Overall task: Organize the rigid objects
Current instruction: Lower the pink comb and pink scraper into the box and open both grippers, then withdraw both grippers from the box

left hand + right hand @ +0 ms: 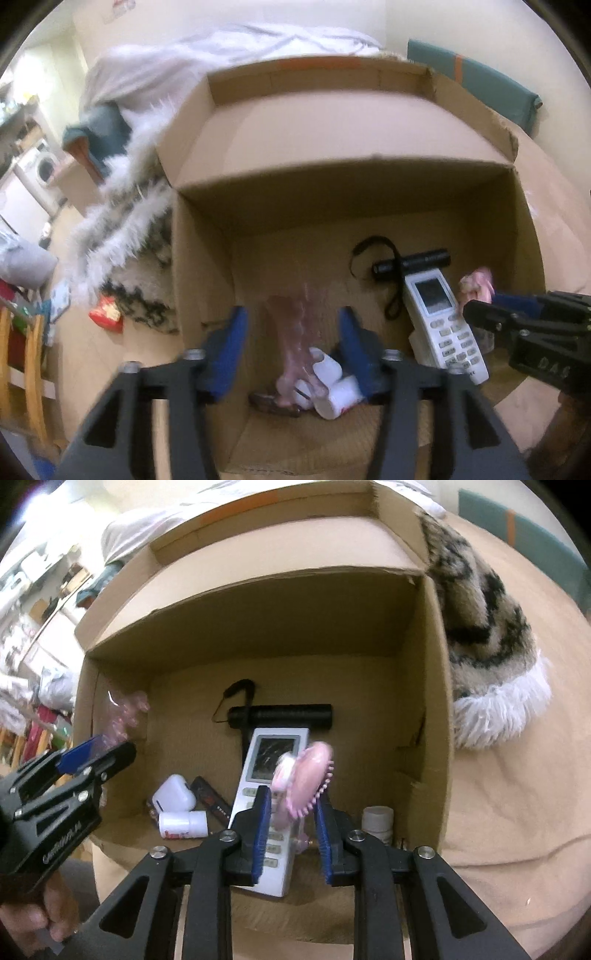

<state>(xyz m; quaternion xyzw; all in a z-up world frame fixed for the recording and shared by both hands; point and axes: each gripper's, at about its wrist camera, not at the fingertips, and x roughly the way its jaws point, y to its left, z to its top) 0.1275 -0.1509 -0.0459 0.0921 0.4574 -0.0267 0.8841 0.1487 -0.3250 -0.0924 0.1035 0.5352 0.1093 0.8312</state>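
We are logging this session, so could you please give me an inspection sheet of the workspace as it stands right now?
Surface: cardboard box, flaps open, sitting on a beige cover.
Job's things: in the box, white remote, black flashlight with strap, white case, white bottle, small jar.
Clutter: red packet on the floor.
Grippers: right gripper, jaws holding a pink brush over the remote; left gripper, jaws apart around a blurred pink clear item, contact unclear.
Cables: nothing seen.
Surroundings: patterned fluffy blanket, washing machine, wooden chair.
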